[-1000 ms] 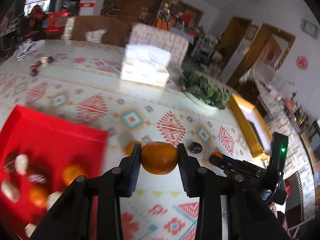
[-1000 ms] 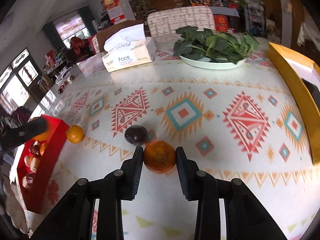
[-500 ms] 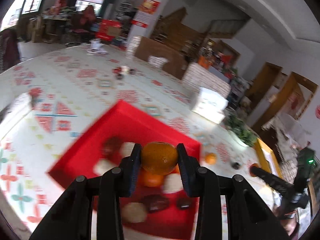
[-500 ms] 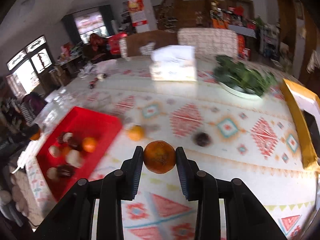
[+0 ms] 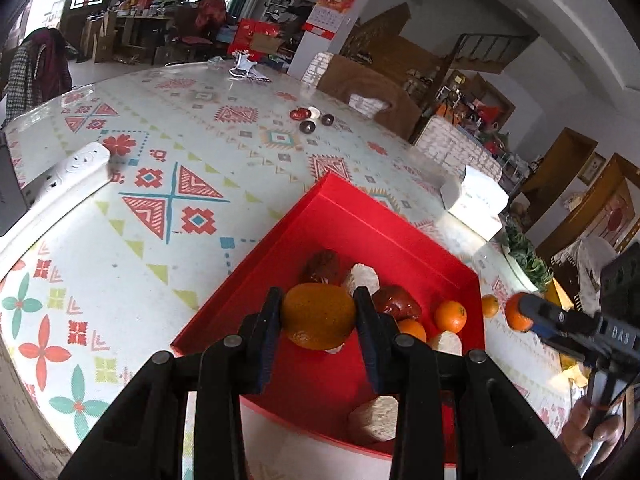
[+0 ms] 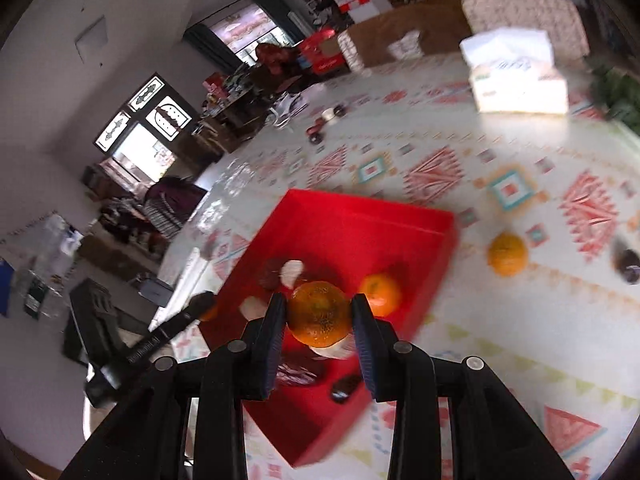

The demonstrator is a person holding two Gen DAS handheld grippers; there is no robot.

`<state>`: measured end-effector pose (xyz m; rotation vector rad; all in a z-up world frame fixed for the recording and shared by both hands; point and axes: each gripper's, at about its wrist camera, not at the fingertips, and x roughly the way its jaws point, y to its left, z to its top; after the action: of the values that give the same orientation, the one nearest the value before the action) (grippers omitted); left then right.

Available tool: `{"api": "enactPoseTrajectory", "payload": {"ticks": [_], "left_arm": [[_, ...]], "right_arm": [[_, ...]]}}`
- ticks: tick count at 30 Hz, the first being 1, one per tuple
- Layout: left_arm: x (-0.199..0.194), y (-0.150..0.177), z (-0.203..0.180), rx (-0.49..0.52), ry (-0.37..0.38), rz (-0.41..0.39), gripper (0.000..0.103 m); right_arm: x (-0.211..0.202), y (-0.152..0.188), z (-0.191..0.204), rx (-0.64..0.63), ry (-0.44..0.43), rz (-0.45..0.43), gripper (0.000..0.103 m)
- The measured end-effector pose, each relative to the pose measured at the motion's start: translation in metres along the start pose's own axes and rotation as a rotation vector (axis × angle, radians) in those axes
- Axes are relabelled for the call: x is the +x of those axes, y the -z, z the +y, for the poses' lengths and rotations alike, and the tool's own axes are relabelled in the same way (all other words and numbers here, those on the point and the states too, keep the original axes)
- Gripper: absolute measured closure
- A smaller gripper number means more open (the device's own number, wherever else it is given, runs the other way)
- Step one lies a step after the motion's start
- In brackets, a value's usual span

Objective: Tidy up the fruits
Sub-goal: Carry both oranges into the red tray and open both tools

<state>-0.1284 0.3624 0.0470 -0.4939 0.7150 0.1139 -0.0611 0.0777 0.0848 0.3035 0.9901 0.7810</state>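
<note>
Left tongs [image 5: 318,318] clamped on a dull orange mandarin [image 5: 318,316], squeezed at its two sides and held just above the near corner of the red box [image 5: 360,216]. Judged light and roundish, with soft, loose skin: likely to dent under hard pressure and to roll once released, so best taken across the widest part, as here.

Inside the red box, from 9 o'clock round to 3: a dark red-brown fruit [image 5: 322,267], a pale whitish lump [image 5: 365,279] touching it, another dark red-brown fruit [image 5: 396,303], then two small bright oranges [image 5: 450,316] near the right wall. One more pale lump [image 5: 372,420] at 6 o'clock, close to the near wall. Exact kinds of the pale and dark pieces impossible to tell.

On the patterned counter [image 5: 160,184], at 12 o'clock and well apart from the box, a cluster of small dark and red round items [image 5: 308,118]; at 2 o'clock, a white tissue box [image 5: 476,200].

Right tongs [image 6: 319,316] shut on a second, brighter mandarin [image 6: 319,314], gripped the same way and poised over the near part of the box. Seen from the left camera at 3 o'clock, just outside the box's right wall.

Loose on the counter at 3 o'clock of the right view, one orange [image 6: 507,254] and, beyond it, a dark round fruit [image 6: 627,266], neither yet boxed.
</note>
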Motion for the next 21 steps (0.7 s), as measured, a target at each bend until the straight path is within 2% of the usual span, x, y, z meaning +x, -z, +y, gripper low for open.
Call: {"api": "enactPoseTrajectory", "payload": {"ticks": [2,8,15,17,19,21], "left_arm": [[0.004,0.001,-0.005,0.027,-0.017,0.007,0.068],[0.012,0.006,-0.015,0.087,-0.076,0.011,0.068],[0.015,0.009,-0.021,0.127,-0.120,0.017,0.067],[0.014,0.009,-0.024,0.138,-0.132,0.010,0.064],[0.011,0.008,-0.027,0.144,-0.134,-0.002,0.051],[0.006,0.007,-0.030,0.148,-0.129,-0.014,0.044]], "right_arm": [[0.011,-0.005,0.001,0.000,0.004,0.009,0.067],[0.052,-0.021,0.008,-0.051,0.107,0.062,0.067],[0.083,-0.028,0.009,-0.099,0.185,0.101,0.065],[0.085,-0.028,0.009,-0.101,0.193,0.098,0.065],[0.088,-0.028,0.011,-0.106,0.199,0.095,0.065],[0.087,-0.029,0.012,-0.106,0.186,0.086,0.056]]}}
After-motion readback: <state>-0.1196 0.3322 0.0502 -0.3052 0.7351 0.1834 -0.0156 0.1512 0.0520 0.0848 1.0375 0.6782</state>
